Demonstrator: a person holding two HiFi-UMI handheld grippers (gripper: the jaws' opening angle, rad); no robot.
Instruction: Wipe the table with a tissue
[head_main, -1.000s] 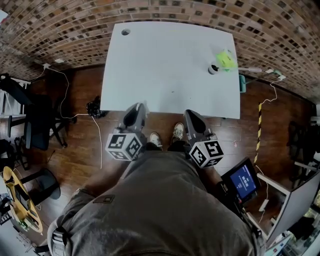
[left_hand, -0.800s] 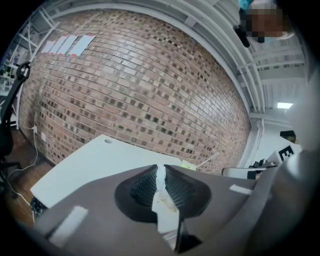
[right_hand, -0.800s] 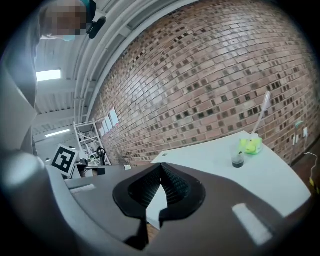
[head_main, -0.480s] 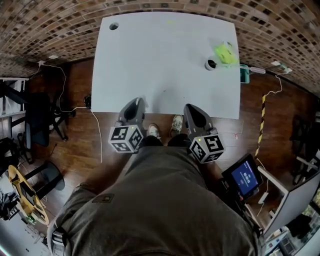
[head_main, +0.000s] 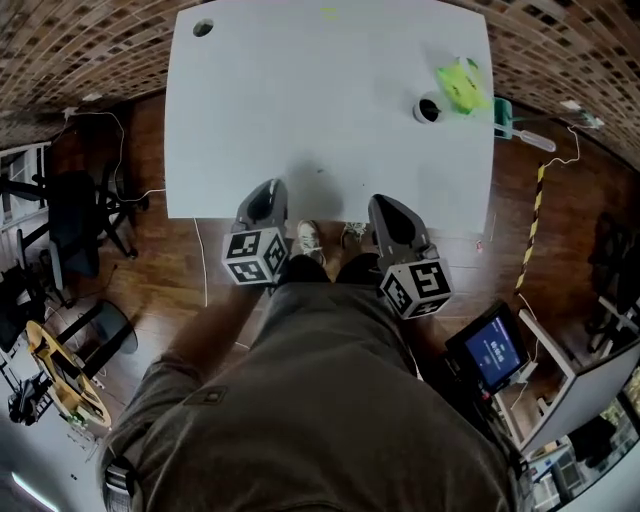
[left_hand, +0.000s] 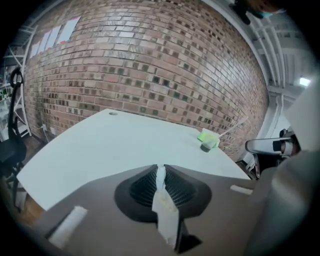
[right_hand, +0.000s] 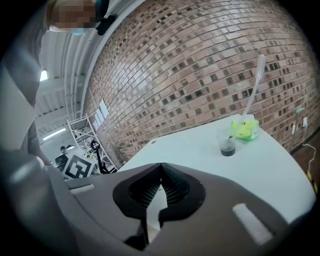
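white table (head_main: 300, 120), cup (head_main: 428, 109) of dark liquid, green packet (head_main: 461, 84)

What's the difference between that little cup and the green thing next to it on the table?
The cup is small, round and clear, with something dark in its bottom; the green pack is bigger, opaque and bright yellow-green. The cup sits further in on the white table, while the green pack lies nearer the table's right edge. Both sit close together at the table's far right corner.
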